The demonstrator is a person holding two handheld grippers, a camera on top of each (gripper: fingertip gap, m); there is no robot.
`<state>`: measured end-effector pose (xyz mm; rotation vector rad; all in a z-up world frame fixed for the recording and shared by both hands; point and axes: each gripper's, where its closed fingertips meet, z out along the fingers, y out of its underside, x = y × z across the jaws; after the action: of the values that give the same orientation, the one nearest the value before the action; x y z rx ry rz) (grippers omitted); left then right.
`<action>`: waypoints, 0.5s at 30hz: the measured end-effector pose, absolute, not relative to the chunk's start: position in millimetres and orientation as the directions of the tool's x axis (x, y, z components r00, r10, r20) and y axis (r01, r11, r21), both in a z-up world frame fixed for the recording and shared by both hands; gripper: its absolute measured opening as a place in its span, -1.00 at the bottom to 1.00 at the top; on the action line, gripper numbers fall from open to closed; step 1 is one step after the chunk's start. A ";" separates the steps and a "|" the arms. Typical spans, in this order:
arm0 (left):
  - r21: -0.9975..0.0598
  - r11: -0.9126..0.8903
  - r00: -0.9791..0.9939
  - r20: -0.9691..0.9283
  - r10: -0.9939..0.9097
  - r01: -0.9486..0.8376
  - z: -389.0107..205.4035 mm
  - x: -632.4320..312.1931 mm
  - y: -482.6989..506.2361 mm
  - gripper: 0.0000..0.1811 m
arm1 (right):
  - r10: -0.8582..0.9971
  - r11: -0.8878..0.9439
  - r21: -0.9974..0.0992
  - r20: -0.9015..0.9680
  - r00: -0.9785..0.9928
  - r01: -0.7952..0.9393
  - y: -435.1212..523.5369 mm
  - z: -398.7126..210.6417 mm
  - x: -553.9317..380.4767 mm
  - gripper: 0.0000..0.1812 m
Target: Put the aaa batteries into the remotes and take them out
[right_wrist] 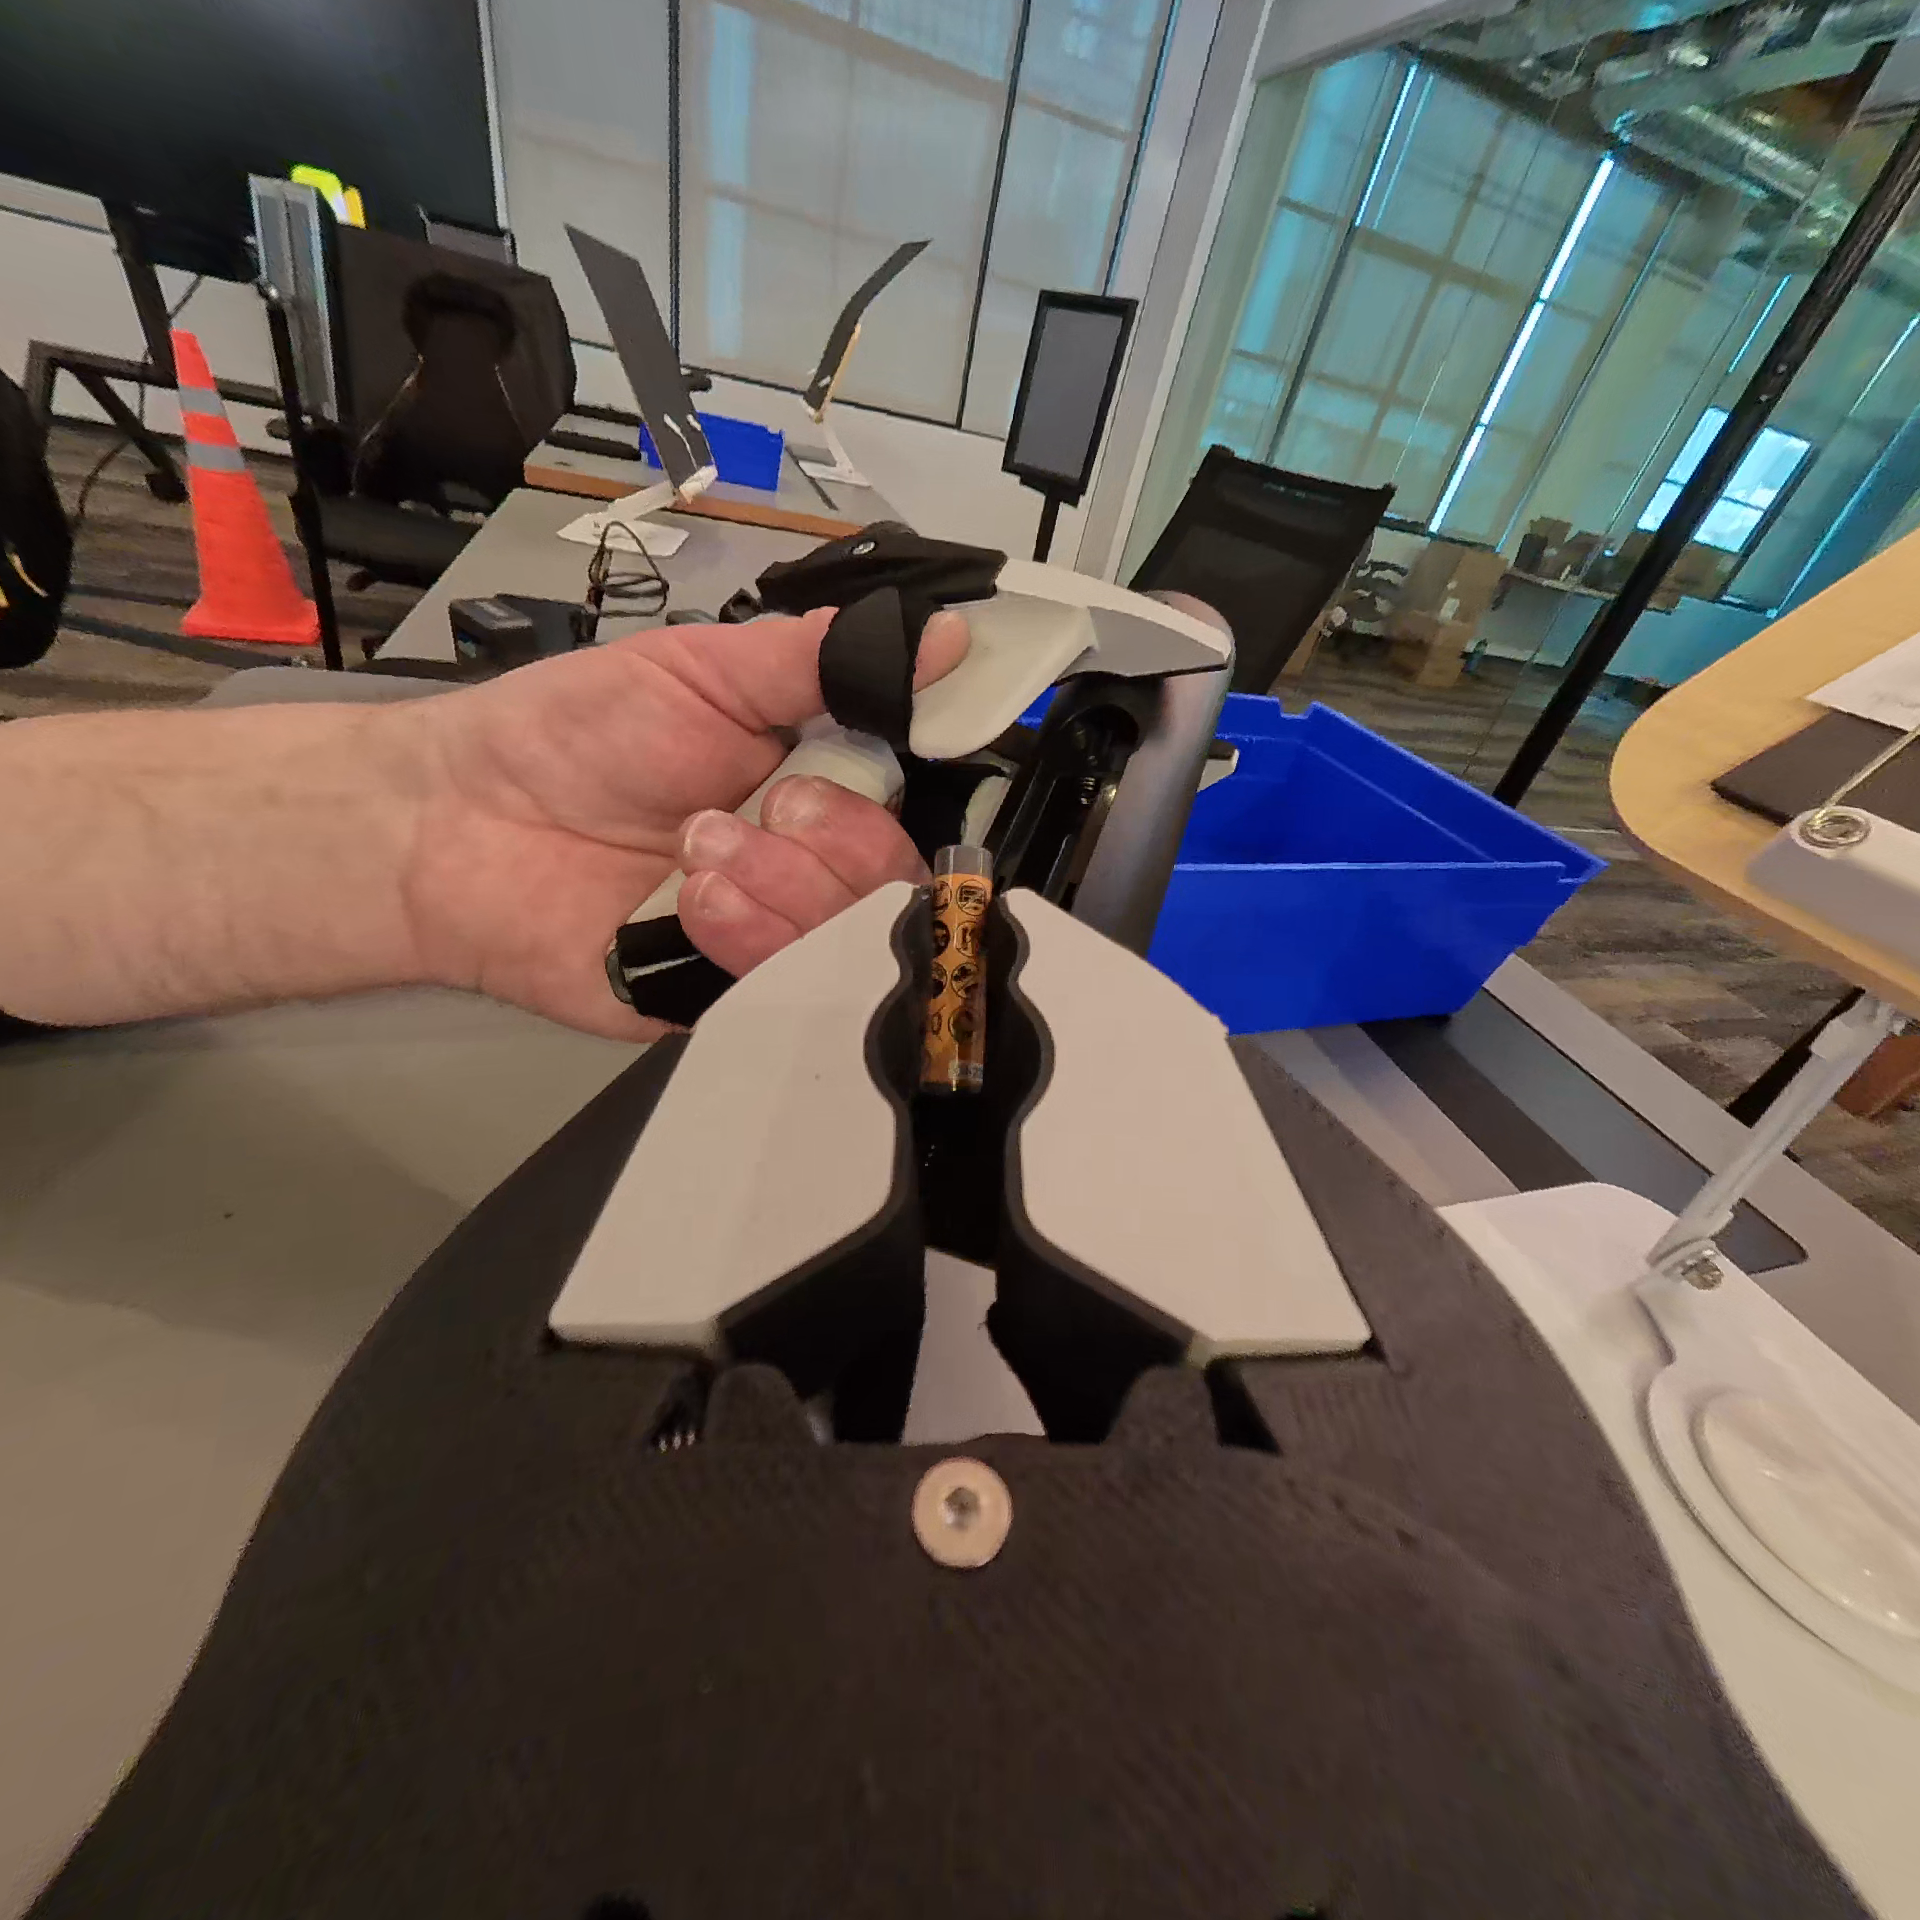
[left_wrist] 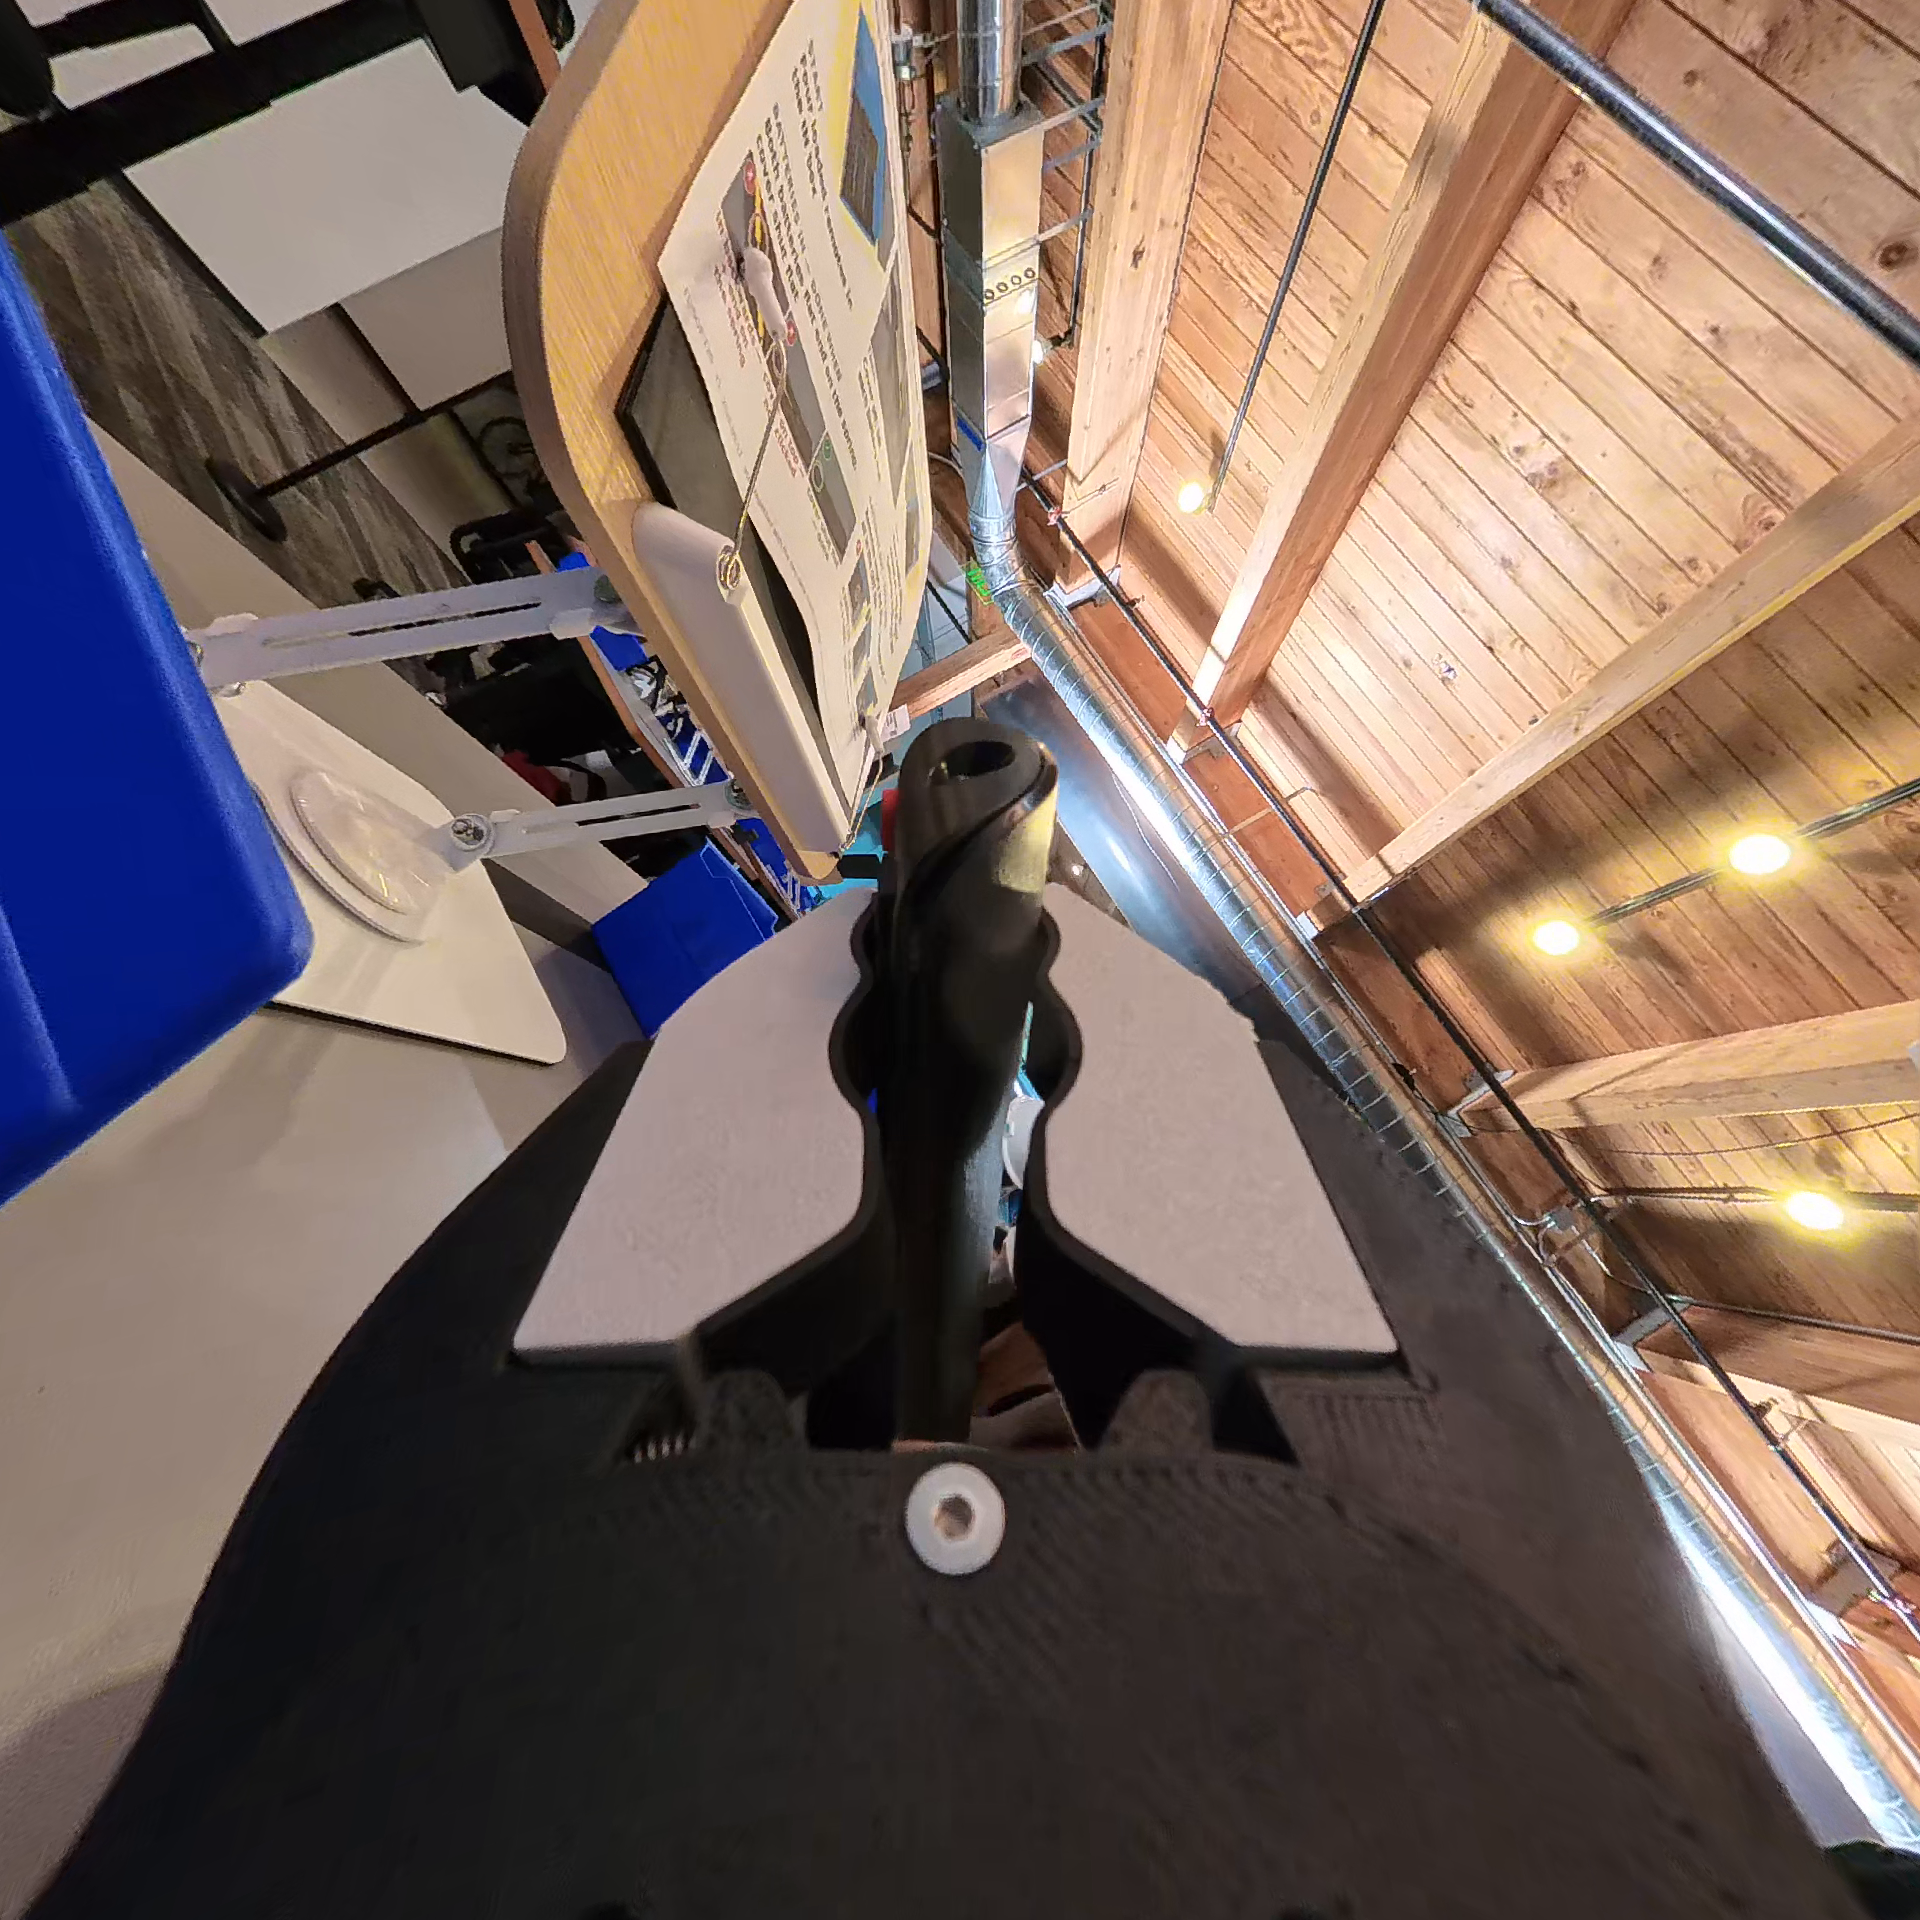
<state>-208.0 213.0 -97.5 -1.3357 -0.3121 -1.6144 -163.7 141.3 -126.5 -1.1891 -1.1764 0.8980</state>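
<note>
Left wrist view. The left gripper (left_wrist: 951,997) is tilted steeply upward, toward the timber ceiling (left_wrist: 1507,520). Its jaws are clamped on a long black remote (left_wrist: 961,935), held lengthwise between them with one end projecting past the tips. That end shows an open hollow and a lifted edge; judged from this, the battery bay is uncovered, though no cell can be made out inside. A blue bin (left_wrist: 114,779) stands at the left on the grey desk (left_wrist: 208,1299), beside a tilted wooden board (left_wrist: 592,312) carrying a printed sheet.

Right wrist view. The right gripper (right_wrist: 958,997) has its jaws clamped on one AAA battery (right_wrist: 956,982), gold and black, lying lengthwise along the gap with its far end just past the tips. Directly ahead, the person's left hand (right_wrist: 623,810) grips the handle of the left gripper, which hangs above the desk (right_wrist: 260,1195). The battery tip is near that gripper but apart from it; the remote itself is hard to make out here. A blue bin (right_wrist: 1351,904) sits behind.

Progress. Judged from both views, the remote is in hand and one battery is in hand, but they are not yet joined. Whether this battery is going in or has come out cannot be told. Seating, removal and any further remotes appear outstanding.
</note>
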 end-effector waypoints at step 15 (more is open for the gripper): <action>-0.372 -0.486 0.096 0.860 -0.502 0.790 -100.6 -208.3 214.6 -0.73 | 0.949 0.134 -0.986 0.157 0.272 0.099 152.6 -138.4 -151.6 -0.73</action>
<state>-208.3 214.6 -100.6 -1.3485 -0.3158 -1.6021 -151.6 152.6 -138.4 -1.2771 -1.1203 0.8555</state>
